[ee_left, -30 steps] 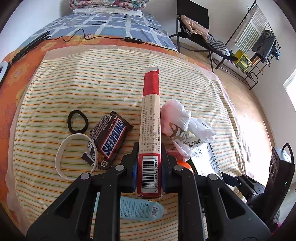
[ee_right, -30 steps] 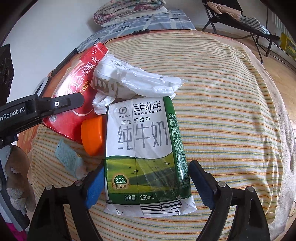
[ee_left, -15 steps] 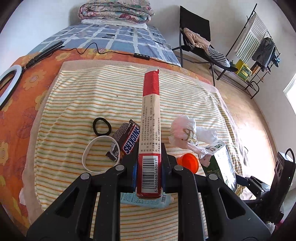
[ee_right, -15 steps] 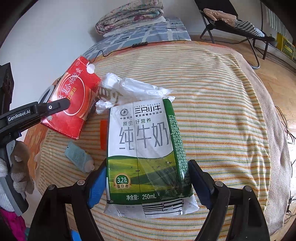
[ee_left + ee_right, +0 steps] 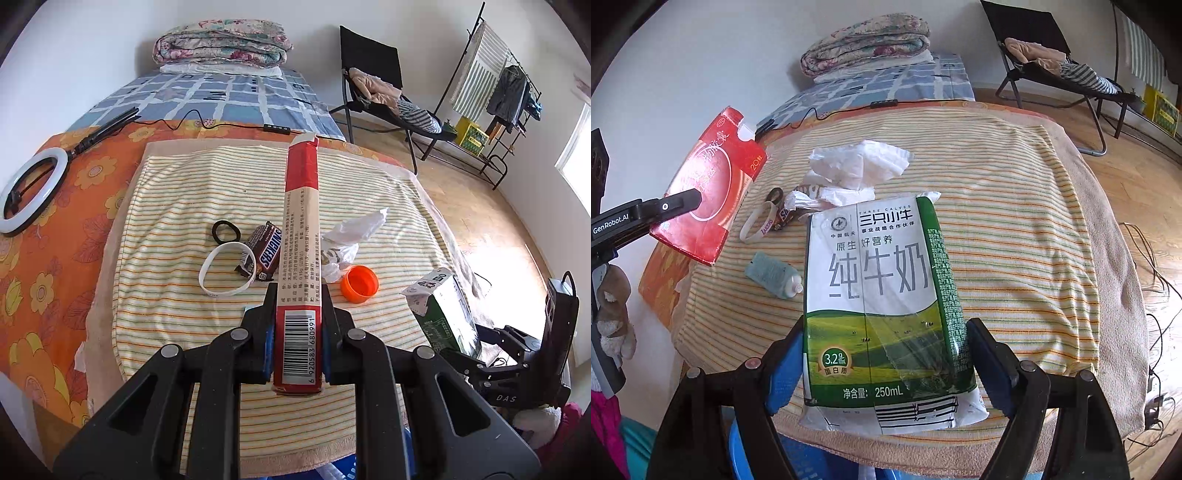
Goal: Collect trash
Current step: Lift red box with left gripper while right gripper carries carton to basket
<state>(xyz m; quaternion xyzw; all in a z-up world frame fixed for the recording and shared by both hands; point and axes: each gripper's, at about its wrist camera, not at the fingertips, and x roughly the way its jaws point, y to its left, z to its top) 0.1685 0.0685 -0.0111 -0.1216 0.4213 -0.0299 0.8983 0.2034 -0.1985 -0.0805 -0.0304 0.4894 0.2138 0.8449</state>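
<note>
My left gripper is shut on the narrow edge of a flat red box, held up above the striped towel. From the right wrist view that red box hangs at the left. My right gripper is shut on a green and white milk carton, with a pad against each side, lifted over the towel's near edge. On the towel lie a Snickers wrapper, crumpled white paper, an orange cap and a small teal tube.
A white wristband and a black hair tie lie beside the wrapper. A ring light rests at the left of the bed, a folded quilt at the back. A chair and clothes rack stand right. A blue container sits below.
Both grippers have risen and drawn back from the bed with the red box and the milk carton. The things left on the towel now look smaller and farther away.
</note>
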